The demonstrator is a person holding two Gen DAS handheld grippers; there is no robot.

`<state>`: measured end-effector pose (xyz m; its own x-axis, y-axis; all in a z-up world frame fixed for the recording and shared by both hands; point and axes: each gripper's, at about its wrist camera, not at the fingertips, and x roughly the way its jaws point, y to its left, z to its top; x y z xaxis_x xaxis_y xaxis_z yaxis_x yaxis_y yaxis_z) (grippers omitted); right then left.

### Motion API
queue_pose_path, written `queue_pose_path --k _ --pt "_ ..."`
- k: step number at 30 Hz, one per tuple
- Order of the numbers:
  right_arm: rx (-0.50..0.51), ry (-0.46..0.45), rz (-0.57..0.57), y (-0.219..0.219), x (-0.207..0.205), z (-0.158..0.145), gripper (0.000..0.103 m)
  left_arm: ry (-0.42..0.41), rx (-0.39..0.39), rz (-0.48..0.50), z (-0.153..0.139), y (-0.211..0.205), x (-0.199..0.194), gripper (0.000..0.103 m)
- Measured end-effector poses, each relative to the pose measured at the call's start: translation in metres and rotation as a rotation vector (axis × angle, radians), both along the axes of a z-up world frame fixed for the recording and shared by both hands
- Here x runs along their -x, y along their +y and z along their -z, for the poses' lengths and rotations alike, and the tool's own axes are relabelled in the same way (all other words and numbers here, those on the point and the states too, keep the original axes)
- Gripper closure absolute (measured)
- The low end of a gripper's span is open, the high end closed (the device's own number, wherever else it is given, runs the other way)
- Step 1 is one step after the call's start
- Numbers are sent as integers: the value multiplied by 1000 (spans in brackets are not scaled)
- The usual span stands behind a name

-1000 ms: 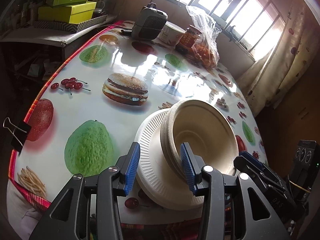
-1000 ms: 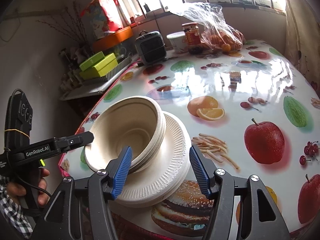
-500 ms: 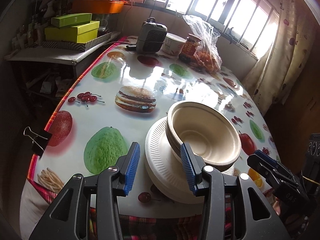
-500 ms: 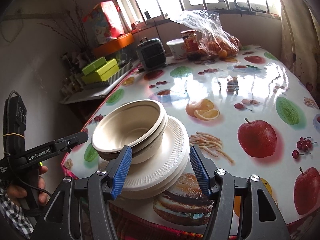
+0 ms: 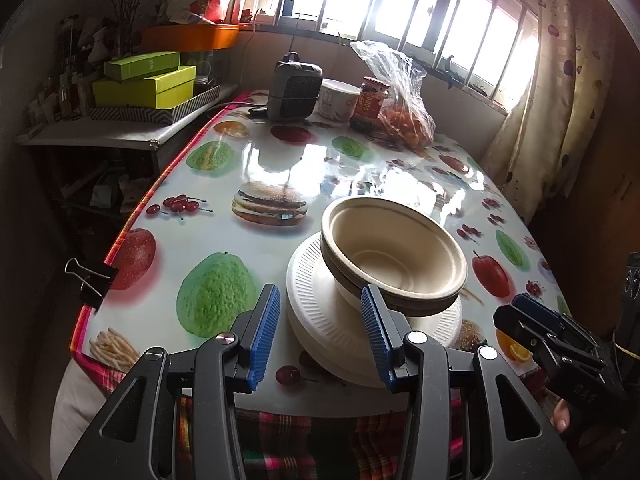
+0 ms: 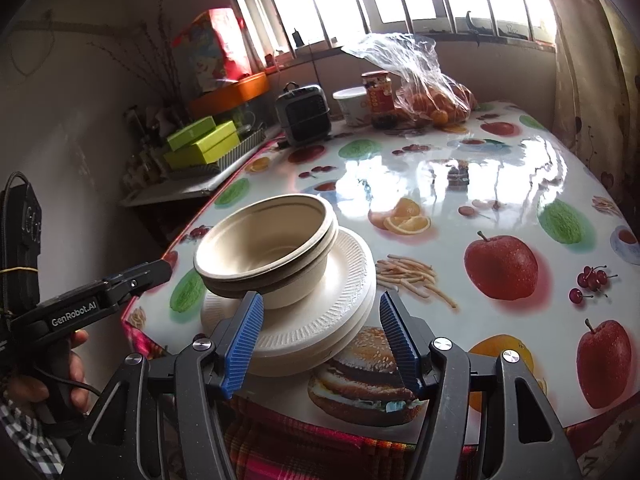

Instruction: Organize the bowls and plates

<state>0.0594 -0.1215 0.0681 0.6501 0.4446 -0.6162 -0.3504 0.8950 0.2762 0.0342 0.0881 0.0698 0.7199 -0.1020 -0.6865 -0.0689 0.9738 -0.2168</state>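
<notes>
Fingers of left gripper (image 5: 316,334) and right gripper (image 6: 320,336) both released, holding nothing. Bowls (image 6: 266,246) nested on plates (image 6: 340,316), one stack near the surface (image 6: 500,184) edge. Stacking looks done; bowls sit off-center, maybe tilted.

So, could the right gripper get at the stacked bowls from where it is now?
Probably yes. The right gripper is open and empty, the bowls sit uncovered on the white plates just beyond its fingers, and the left gripper stays off to the side.
</notes>
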Motion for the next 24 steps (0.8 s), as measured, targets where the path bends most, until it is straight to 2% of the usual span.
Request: queue_pose_path --k 4,5,7,11,18,24 --pt "30 -27 2 4 8 3 39 -26 -36 -17 3 -6 9 57" --pt "37 -28 2 5 10 4 38 -28 -42 -18 4 -7 11 50" --pt "56 -34 3 6 15 7 38 -31 -53 -26 7 -9 16 44" --pt "93 -50 11 10 22 12 30 -42 -78 -43 11 -14 22 44" --pt "178 -97 22 22 37 19 28 -62 -97 -38 16 -24 32 44" --pt "189 -100 28 27 45 24 26 -101 -132 -37 12 -31 42 44"
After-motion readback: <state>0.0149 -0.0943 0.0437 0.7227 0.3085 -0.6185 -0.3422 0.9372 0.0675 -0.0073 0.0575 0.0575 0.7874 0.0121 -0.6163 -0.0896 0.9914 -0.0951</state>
